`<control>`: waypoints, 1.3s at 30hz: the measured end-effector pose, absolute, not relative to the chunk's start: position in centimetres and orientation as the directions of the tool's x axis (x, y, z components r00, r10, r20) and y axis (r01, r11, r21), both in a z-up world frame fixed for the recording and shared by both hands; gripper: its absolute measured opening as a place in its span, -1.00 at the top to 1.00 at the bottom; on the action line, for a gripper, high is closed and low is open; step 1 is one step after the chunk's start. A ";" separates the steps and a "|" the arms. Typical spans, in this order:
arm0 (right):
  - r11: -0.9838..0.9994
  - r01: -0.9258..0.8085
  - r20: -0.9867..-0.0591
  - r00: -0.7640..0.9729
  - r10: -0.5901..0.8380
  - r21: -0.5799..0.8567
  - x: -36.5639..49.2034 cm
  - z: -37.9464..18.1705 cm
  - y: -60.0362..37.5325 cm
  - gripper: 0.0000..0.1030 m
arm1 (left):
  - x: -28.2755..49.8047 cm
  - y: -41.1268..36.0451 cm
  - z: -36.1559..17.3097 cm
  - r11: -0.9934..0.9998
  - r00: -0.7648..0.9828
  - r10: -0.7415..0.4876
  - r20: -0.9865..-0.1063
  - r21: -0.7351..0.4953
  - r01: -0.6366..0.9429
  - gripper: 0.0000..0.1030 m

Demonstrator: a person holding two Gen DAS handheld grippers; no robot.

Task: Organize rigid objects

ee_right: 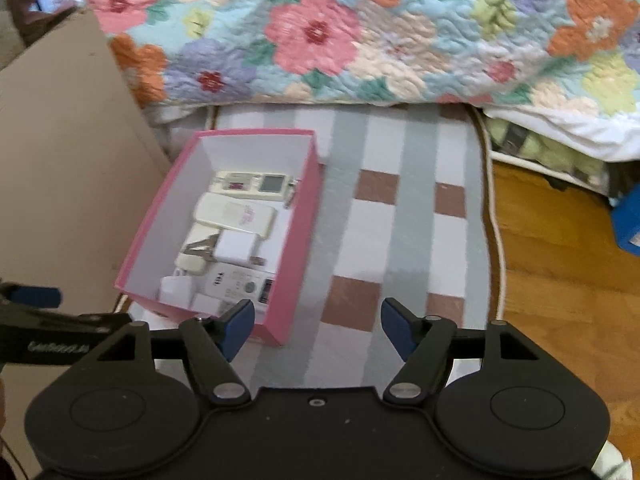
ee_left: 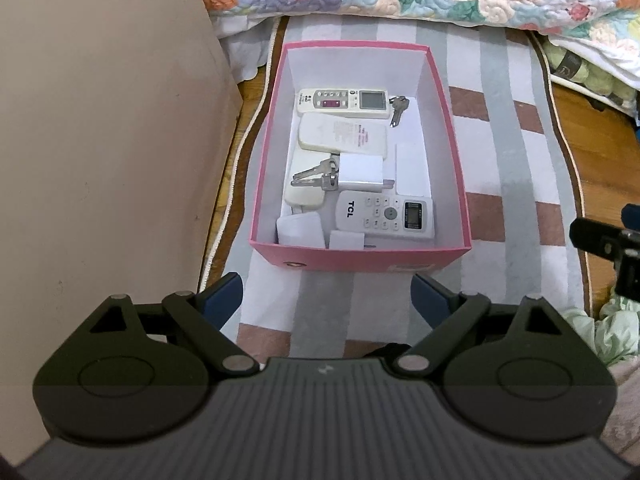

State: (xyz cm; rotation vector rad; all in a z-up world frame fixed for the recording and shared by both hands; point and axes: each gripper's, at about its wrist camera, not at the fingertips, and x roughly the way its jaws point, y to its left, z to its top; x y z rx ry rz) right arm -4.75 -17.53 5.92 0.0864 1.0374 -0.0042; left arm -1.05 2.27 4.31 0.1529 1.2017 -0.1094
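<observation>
A pink box (ee_left: 440,92) with white inner walls stands on a striped rug (ee_left: 500,128). It holds three white remotes, one marked TCL (ee_left: 386,213), two bunches of keys (ee_left: 316,178), a white charger (ee_left: 362,172) and small white adapters. My left gripper (ee_left: 326,298) is open and empty, just in front of the box's near wall. My right gripper (ee_right: 318,330) is open and empty, above the rug by the box's (ee_right: 304,216) near right corner. The left gripper shows at the left edge of the right wrist view (ee_right: 36,304).
A beige panel (ee_left: 100,140) stands close on the left of the box. A floral quilt (ee_right: 360,32) hangs behind the rug. Wooden floor (ee_right: 560,248) lies to the right, with a blue object (ee_right: 630,220) and green cloth (ee_left: 616,328).
</observation>
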 end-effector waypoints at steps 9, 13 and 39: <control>0.995 0.050 -0.875 0.481 0.049 0.083 -4.5 5.4 -18.2 -0.46 | -1.1 2.1 3.8 0.983 0.349 0.006 -0.937 0.070 0.171 -0.77; 0.990 0.076 -0.881 0.469 0.067 0.117 -4.6 4.9 -18.6 -0.46 | -1.1 2.1 3.5 0.981 0.340 0.003 -0.940 0.069 0.181 -0.77; 0.987 0.158 -0.892 0.450 -0.040 0.035 -6.1 4.9 -19.8 -0.85 | -1.2 2.1 2.8 0.980 0.336 0.026 -0.941 0.091 0.177 -0.77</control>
